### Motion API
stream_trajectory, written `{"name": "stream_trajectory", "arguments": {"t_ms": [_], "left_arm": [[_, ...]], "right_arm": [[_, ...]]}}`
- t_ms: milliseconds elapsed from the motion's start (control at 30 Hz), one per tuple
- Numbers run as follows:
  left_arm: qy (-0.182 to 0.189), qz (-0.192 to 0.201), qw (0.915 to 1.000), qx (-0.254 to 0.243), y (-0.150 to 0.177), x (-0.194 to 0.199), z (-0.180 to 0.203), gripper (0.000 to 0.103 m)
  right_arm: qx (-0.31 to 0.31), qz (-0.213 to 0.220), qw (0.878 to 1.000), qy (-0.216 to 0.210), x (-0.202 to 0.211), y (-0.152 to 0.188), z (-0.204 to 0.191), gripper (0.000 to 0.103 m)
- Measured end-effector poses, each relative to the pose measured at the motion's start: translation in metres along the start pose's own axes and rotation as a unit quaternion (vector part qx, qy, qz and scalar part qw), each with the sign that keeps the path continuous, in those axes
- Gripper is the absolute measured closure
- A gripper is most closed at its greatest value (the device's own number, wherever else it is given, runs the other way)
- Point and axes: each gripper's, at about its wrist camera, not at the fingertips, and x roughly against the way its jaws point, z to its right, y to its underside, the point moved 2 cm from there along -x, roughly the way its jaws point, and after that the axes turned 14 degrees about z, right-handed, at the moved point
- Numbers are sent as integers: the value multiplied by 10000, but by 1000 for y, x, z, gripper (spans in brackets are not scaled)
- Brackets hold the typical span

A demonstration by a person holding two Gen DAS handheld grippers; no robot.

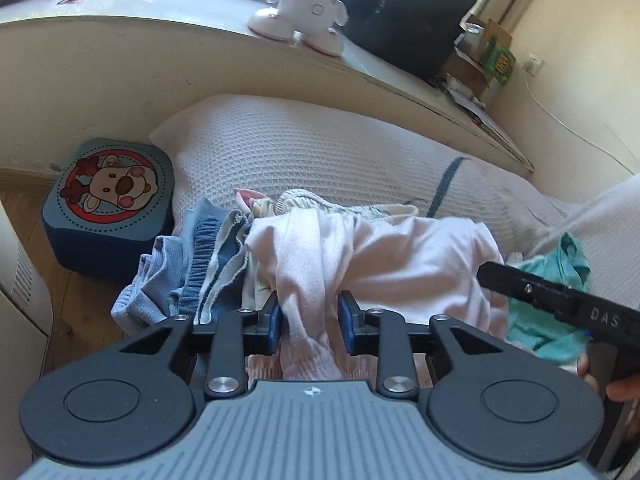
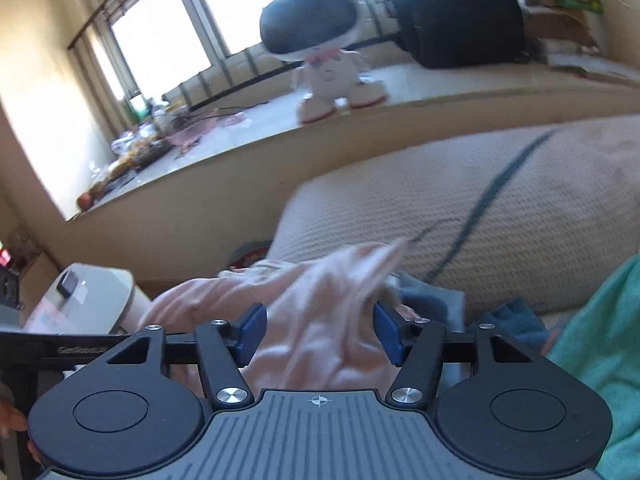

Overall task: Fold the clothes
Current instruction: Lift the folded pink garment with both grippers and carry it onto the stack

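Observation:
A pale pink garment (image 1: 400,264) lies crumpled on the bed's near edge, on top of a heap of clothes. My left gripper (image 1: 310,318) has a hanging strip of that garment between its blue pads, with a narrow gap at the right pad, so it stands open. In the right wrist view the pink garment (image 2: 320,300) is blurred and bunches up between the widely spread pads of my right gripper (image 2: 320,332), which is open. The right gripper's black body (image 1: 560,300) reaches in from the right in the left wrist view.
Blue-grey knit clothes (image 1: 192,276) lie left of the pink one and a teal garment (image 1: 560,332) to its right. Behind is the bed's white waffle cover (image 1: 300,148). A bear-print stool (image 1: 108,200) stands on the floor at left. A toy robot (image 1: 304,12) stands on the window ledge.

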Motion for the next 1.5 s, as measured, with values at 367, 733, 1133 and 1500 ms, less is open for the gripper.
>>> {"name": "stream_trajectory", "arguments": {"t_ms": [367, 733, 1133, 1500], "left_arm": [[488, -338, 9961, 655, 5, 9, -1, 96], [600, -1332, 9882, 459, 67, -31, 17, 82], [506, -105, 9986, -60, 23, 23, 13, 25], [476, -288, 9959, 711, 31, -24, -10, 50]], "right_arm": [[362, -395, 9981, 318, -20, 10, -15, 92], [460, -615, 9953, 589, -29, 13, 15, 90], [291, -518, 9972, 445, -25, 12, 16, 81], [374, -560, 9967, 463, -30, 16, 16, 75]]}}
